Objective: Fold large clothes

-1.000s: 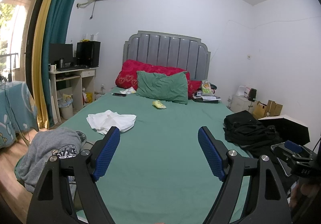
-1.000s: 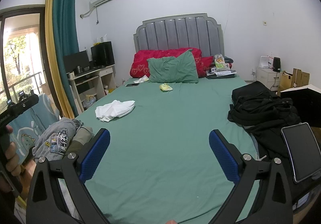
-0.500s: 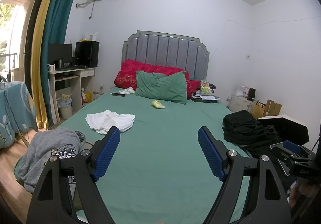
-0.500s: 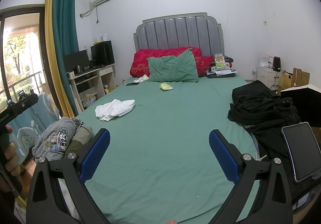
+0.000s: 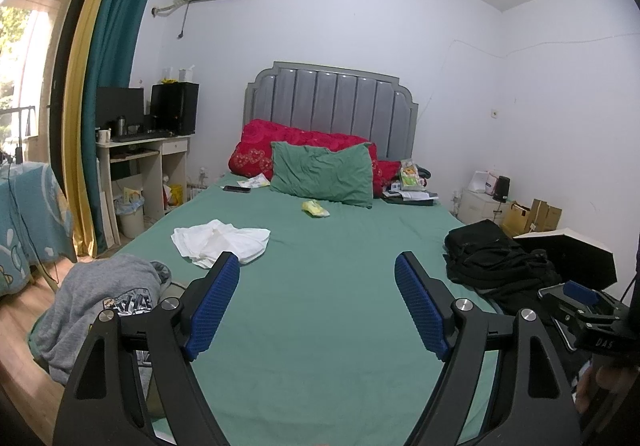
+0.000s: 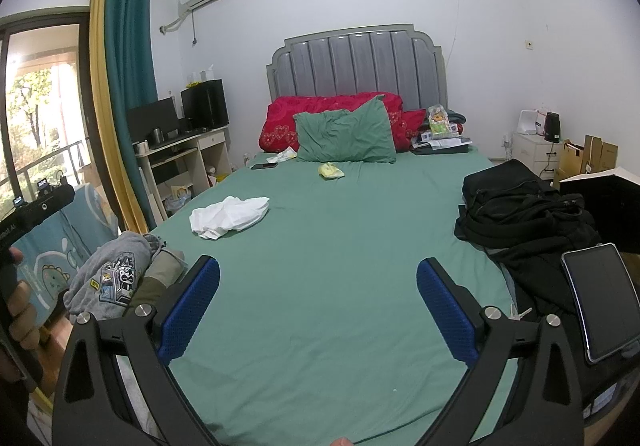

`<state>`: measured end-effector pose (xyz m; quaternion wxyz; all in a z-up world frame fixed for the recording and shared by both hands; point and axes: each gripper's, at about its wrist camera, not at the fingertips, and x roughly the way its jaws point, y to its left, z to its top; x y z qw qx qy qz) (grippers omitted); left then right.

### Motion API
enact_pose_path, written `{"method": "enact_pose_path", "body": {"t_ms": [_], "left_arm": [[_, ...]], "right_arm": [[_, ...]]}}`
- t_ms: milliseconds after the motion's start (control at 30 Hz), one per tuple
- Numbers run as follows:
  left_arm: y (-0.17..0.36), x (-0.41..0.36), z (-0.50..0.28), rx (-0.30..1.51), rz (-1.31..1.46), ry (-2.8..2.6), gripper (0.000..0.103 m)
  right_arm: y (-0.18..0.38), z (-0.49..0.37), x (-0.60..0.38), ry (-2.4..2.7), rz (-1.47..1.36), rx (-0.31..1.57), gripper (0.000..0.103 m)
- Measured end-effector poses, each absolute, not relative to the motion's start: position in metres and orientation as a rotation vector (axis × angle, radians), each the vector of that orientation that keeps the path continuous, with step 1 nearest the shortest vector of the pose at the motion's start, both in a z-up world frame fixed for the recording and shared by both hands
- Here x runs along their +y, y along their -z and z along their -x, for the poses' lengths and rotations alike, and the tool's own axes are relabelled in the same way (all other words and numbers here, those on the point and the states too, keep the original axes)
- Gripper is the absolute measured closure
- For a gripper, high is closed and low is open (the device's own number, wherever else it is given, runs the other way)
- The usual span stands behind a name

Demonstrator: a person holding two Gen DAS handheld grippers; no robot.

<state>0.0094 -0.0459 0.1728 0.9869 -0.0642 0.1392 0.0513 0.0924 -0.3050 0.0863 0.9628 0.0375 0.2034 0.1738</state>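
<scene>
Well, you held your left gripper [image 5: 317, 272] and right gripper [image 6: 318, 278] wide apart, gripping nothing, above the green bed sheet [image 5: 340, 246], with the crumpled white cloth [image 5: 220, 242] lying well ahead.

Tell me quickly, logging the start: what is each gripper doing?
Left gripper: open, holding nothing, above the green bedsheet.
Right gripper: open, holding nothing.

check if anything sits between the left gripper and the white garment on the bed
Nothing visible does. The left gripper is open over bare green sheet, and the white garment lies just beyond its left finger.
</scene>
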Motion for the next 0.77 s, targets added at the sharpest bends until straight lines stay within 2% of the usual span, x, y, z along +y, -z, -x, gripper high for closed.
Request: {"method": "enact_pose_path", "body": {"t_ms": [767], "left_arm": [[-0.1717,-0.0474,-0.0087,0.278,0.134,-0.097,0.02]], "right_arm": [[-0.0848,-0.0938,-0.3061,-0.353,-0.071,0.415,0.005]]}}
